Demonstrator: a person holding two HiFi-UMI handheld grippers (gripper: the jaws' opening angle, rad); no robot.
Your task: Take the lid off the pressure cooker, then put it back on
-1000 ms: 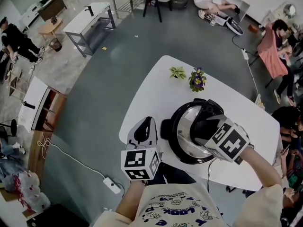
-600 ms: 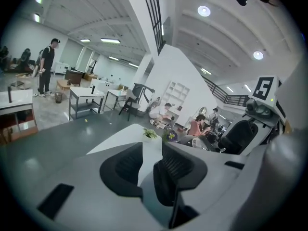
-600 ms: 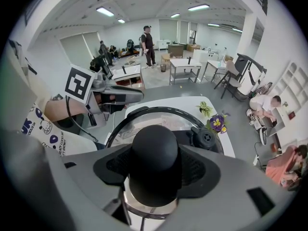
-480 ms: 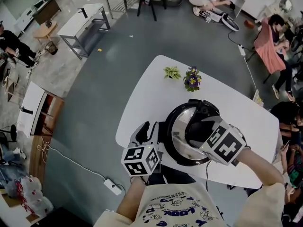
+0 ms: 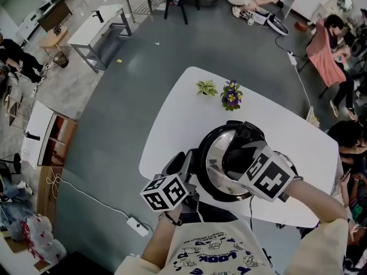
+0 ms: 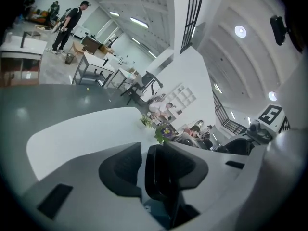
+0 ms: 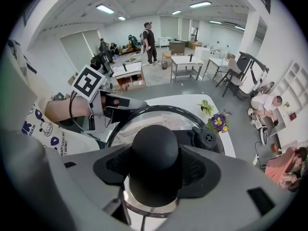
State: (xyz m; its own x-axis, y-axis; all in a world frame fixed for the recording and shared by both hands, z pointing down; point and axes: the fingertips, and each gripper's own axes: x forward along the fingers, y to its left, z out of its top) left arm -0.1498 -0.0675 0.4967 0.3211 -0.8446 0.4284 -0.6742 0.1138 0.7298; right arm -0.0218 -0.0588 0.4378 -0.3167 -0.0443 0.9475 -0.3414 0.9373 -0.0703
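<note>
Jaws of the right gripper (image 7: pixel 155 170) clamp the lid knob (image 7: pixel 155 146) for lifting; left gripper (image 6: pixel 143 166) jaws, just opened and empty, stand beside the pressure cooker (image 5: pixel 207 186), likely to brace it.

Pressure cooker (image 5: pixel 200 160) sat on surface (image 5: pixel 178 113) near its front edge, lid (image 5: pixel 219 153) on top. Two potted plants (image 5: pixel 231 95) behind. Left gripper (image 5: pixel 183 164) just left of cooker; right gripper (image 5: pixel 238 156) over lid, fingers (image 7: pixel 204 170) flanking knob (image 7: pixel 155 148).
</note>
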